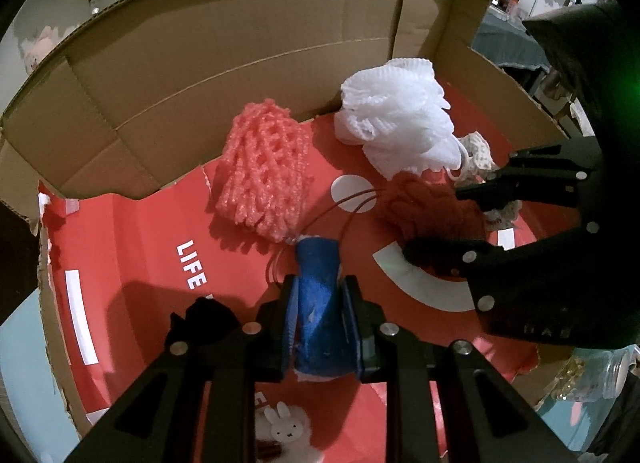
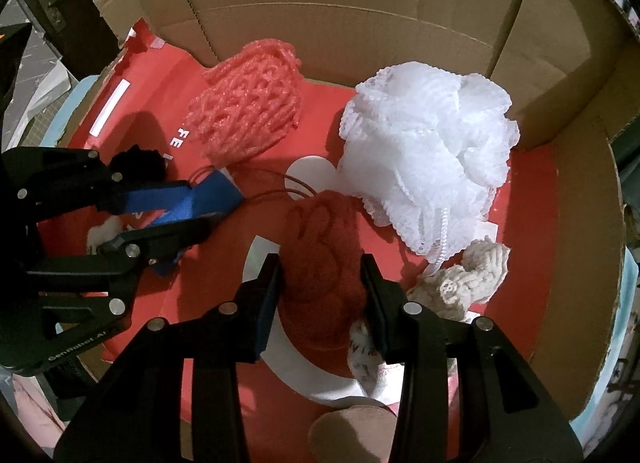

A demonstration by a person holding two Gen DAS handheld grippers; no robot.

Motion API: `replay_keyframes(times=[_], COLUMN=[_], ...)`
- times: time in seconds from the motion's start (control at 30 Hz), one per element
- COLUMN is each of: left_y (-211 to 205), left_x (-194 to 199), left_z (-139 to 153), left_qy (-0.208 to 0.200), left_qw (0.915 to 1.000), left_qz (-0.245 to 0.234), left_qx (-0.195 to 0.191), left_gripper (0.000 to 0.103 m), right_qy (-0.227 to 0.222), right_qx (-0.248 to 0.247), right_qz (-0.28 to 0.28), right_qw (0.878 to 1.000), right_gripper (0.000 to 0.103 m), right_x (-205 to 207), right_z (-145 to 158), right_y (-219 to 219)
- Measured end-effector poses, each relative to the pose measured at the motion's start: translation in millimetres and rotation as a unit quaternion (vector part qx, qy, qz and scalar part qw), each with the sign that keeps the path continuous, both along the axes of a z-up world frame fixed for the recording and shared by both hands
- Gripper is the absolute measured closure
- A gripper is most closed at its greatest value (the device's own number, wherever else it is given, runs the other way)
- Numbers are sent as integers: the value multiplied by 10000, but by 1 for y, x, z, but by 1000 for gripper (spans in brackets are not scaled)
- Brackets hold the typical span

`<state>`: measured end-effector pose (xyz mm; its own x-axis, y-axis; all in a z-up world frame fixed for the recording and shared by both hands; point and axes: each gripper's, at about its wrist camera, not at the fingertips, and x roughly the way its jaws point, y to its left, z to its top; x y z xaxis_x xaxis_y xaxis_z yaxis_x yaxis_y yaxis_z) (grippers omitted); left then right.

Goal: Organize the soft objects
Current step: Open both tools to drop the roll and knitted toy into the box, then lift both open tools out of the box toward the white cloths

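Cardboard box (image 1: 248, 35): plain brown walls; floor lined with a red sheet (image 1: 152, 231) bearing white lettering, a white bar and white curved shapes.
Foam net sleeve (image 1: 264, 167): salmon pink, open diamond mesh.
Bath pouf (image 2: 432, 151): white, ruffled netting.
Knitted piece (image 2: 324, 263): dark red, with thin red cord.
Felt piece (image 1: 320, 303): royal blue.
Knitted item (image 2: 468, 279): cream, chunky stitch.
Small soft item (image 2: 140, 163): black.
Plush (image 1: 286, 429): white, rabbit face print.
Left gripper (image 1: 320, 319): black, silver rivets, blue pads.
Right gripper (image 2: 320, 275): black, silver rivets.
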<state>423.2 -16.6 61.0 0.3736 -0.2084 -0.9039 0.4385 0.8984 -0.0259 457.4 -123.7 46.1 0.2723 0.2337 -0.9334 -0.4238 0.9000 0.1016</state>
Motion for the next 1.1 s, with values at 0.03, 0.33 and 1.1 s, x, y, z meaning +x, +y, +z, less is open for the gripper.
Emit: replay_keyframes(times=[0.03, 0.33, 1.1], left_y=[0, -6, 14], left_x=[0, -10, -147], left_z=[0, 6, 134], left_qy=[-8, -129, -1628], left_qw=[10000, 9999, 9836], left_qz=[1, 33, 385], left_qx=[8, -8, -676], left_gripper=[80, 75, 17], right_qy=[8, -46, -1095], right_qx=[-8, 35, 589], right_qz=[11, -44, -639], right_qw=[10000, 10000, 9902], right_gripper=[64, 54, 27], right_x=[0, -6, -100], right_z=[0, 0, 123], right_y=[1, -6, -61])
